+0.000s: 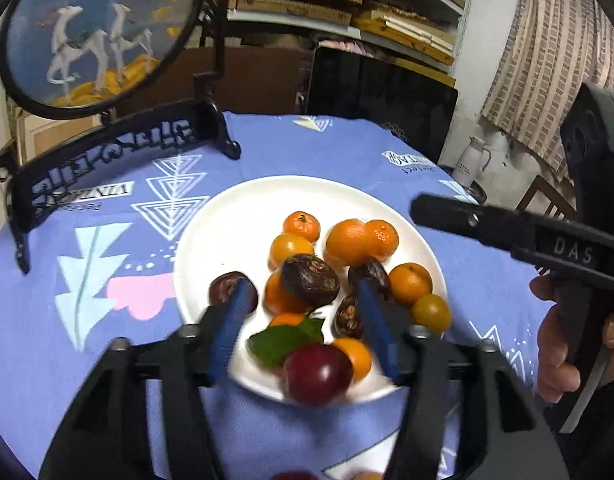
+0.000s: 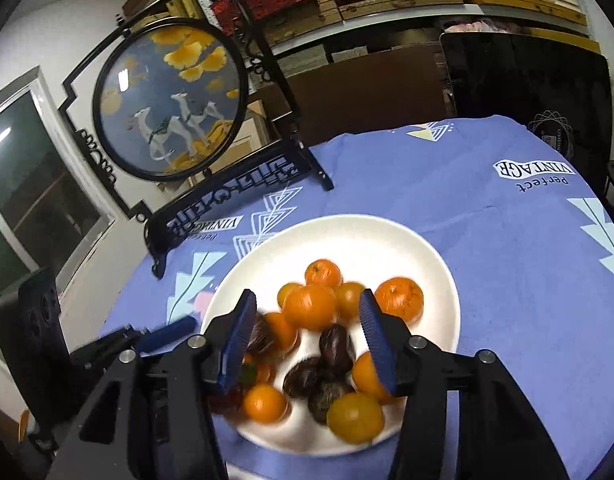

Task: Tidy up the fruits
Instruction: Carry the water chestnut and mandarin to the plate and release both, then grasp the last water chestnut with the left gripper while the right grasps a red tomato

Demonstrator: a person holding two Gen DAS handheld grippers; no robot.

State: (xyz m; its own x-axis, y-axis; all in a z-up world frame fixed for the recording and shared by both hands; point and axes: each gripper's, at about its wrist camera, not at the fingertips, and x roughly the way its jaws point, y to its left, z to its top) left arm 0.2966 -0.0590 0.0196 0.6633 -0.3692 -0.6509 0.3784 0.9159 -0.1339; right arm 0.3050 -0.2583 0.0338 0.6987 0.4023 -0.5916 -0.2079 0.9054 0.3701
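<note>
A white plate (image 1: 223, 216) on the blue tablecloth holds several orange tangerines (image 1: 349, 240), dark brown wrinkled fruits (image 1: 310, 278), a red plum (image 1: 317, 372) and a green leaf (image 1: 281, 342). My left gripper (image 1: 307, 308) is open and empty, just above the plate's near side. My right gripper (image 2: 307, 332) is open and empty over the same plate (image 2: 387, 248), above tangerines (image 2: 310, 306) and dark fruits (image 2: 337, 346). The right gripper also shows in the left wrist view (image 1: 507, 228) at the right. The left gripper's blue fingertip (image 2: 169, 332) shows at the left in the right wrist view.
A round framed camel picture on a black stand (image 1: 99, 32) stands at the table's far left, also in the right wrist view (image 2: 169, 96). A dark screen (image 1: 383, 96) and shelves of wooden boxes (image 1: 339, 4) are behind the table. A white jug (image 1: 473, 162) sits beyond the right edge.
</note>
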